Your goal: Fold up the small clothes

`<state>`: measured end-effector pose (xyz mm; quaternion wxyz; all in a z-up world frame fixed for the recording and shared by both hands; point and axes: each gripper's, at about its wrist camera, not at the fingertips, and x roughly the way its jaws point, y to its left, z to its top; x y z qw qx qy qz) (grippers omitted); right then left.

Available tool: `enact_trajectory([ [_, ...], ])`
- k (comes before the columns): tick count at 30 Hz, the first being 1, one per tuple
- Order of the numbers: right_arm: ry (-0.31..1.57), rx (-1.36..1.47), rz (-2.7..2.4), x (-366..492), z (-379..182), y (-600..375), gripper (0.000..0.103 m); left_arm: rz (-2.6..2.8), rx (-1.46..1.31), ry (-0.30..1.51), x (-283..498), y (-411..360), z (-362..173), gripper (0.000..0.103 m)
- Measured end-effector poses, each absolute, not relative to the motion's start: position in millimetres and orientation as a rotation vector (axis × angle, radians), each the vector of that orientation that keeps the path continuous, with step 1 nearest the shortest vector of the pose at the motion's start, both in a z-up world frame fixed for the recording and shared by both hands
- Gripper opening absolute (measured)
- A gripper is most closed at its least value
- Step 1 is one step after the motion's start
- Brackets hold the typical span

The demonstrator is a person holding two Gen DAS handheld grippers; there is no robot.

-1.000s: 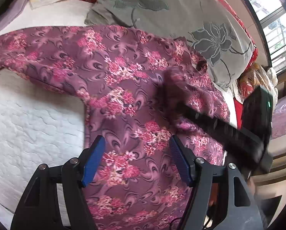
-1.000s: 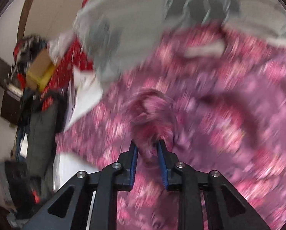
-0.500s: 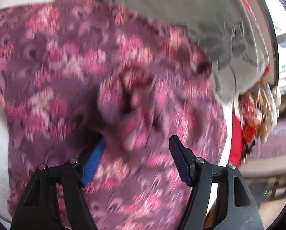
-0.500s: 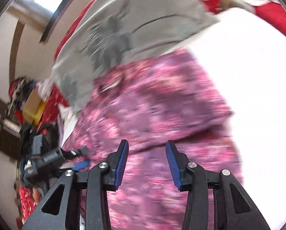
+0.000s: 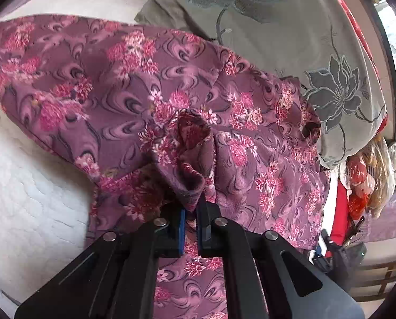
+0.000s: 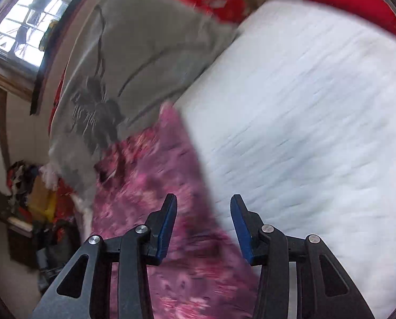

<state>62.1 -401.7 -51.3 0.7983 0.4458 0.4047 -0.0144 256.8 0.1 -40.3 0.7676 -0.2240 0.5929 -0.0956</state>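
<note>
Left gripper (image 5: 190,212) pinched on floral garment (image 5: 134,90), right gripper (image 6: 203,220) parted, empty; grey pillow (image 5: 291,34) beyond.

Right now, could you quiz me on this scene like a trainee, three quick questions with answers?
1. True or false: the left gripper is pinching a bunched fold of the purple floral garment.
2. Are the right gripper jaws shut or apart?
3. The garment lies on: A) a white quilted bed cover, B) a wooden table, C) a carpet.

Key: 1 true; 2 apart, gripping nothing; 3 A.
</note>
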Motion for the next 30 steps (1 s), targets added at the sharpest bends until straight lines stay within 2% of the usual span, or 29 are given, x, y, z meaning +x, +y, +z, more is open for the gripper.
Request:
enact_trajectory([
  [1,0.91,0.948,-0.008,70.5,-56.1,-394.2,0.03,-0.213,-0.487,1.288,256.4,-0.6,-40.5,0.004],
  [2,0.927,0.9,-0.004,75.4,-54.7,-388.3,0.01,-0.223,-0.478,1.285,255.1,-2.3,-39.3,0.004],
  [4,0.884,0.809,0.0,73.5,-40.7,-382.1,0.009,-0.236,-0.447,1.274,251.4,-4.3,-36.4,0.006],
  [6,0.784,0.788,-0.035,60.3,-25.1,-388.5,0.006,-0.249,-0.422,1.274,250.3,-2.9,-36.5,0.018],
  [7,0.771,0.787,-0.064,55.8,-24.9,-393.1,0.006,-0.238,-0.419,1.274,248.2,2.6,-36.1,0.019],
  [11,0.95,0.726,-0.154,57.8,-49.6,-403.7,0.0,-0.232,-0.508,1.201,235.9,30.0,-20.8,0.019],
  [12,0.934,0.723,-0.161,54.5,-44.3,-404.8,0.008,-0.245,-0.526,1.173,233.2,34.1,-13.9,0.019],
  [14,0.845,0.731,-0.162,46.4,-26.4,-405.4,0.008,-0.273,-0.523,1.138,235.4,27.9,-0.7,0.02],
  [17,0.774,0.725,-0.108,47.9,-4.2,-391.3,0.008,-0.284,-0.438,1.15,247.2,-1.2,0.1,0.039],
  [20,0.818,0.673,-0.037,61.1,1.6,-360.7,0.009,-0.228,-0.309,1.243,258.7,-25.6,-33.3,0.039],
  [22,0.855,0.629,0.007,69.4,1.5,-335.0,0.009,-0.214,-0.32,1.273,260.3,-24.5,-50.3,0.039],
  [25,0.89,0.58,0.078,79.5,0.5,-294.9,0.01,-0.256,-0.419,1.253,256.5,-6.8,-37.2,0.039],
  [28,0.9,0.541,0.156,98.3,1.3,-249.3,0.018,-0.274,-0.505,1.203,253.2,27.5,-17.4,0.039],
  [30,0.92,0.52,0.2,116.1,2.0,-213.7,0.019,-0.248,-0.53,1.161,253.8,60.0,-5.4,0.045],
])
